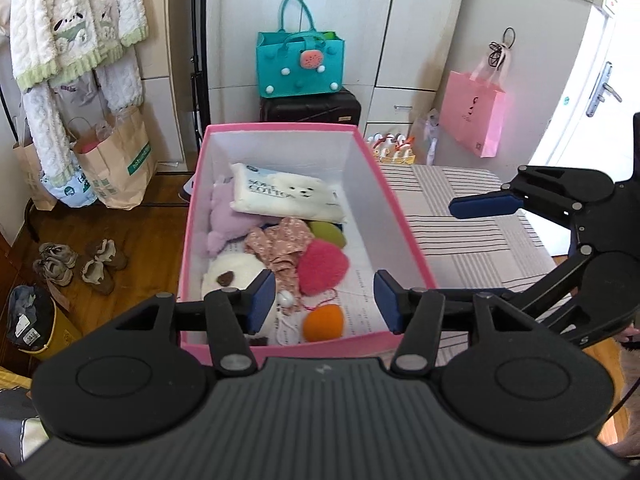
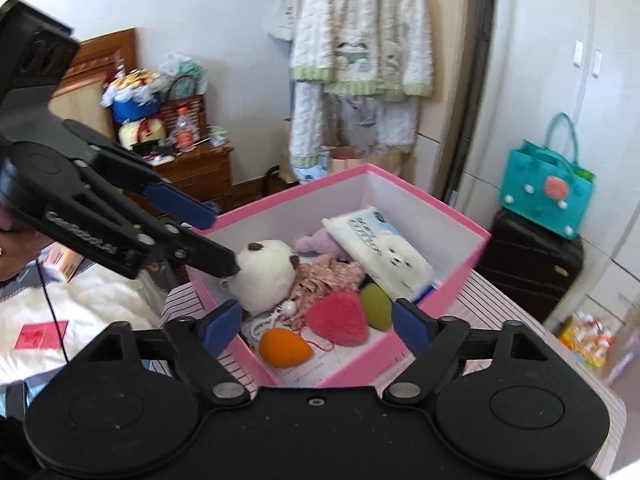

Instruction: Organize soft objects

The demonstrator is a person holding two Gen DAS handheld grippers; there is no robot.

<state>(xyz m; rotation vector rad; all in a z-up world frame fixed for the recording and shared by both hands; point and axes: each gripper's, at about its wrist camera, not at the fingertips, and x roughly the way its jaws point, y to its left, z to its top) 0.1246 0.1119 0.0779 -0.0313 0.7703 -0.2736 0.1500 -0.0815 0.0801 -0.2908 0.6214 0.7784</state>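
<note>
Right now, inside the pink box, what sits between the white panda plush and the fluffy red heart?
Crumpled pink floral fabric lies between white panda plush and fluffy red heart; both wrist views show it.

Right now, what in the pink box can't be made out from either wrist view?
- Purple plush: partly under the cotton pack in both views, shape unclear.
- Panda plush: left view, left claw covers its lower part; right view, that claw's finger crosses its edge.
- Blue item beneath the pack: only a sliver shows.
- Box floor print: too small to read.
</note>
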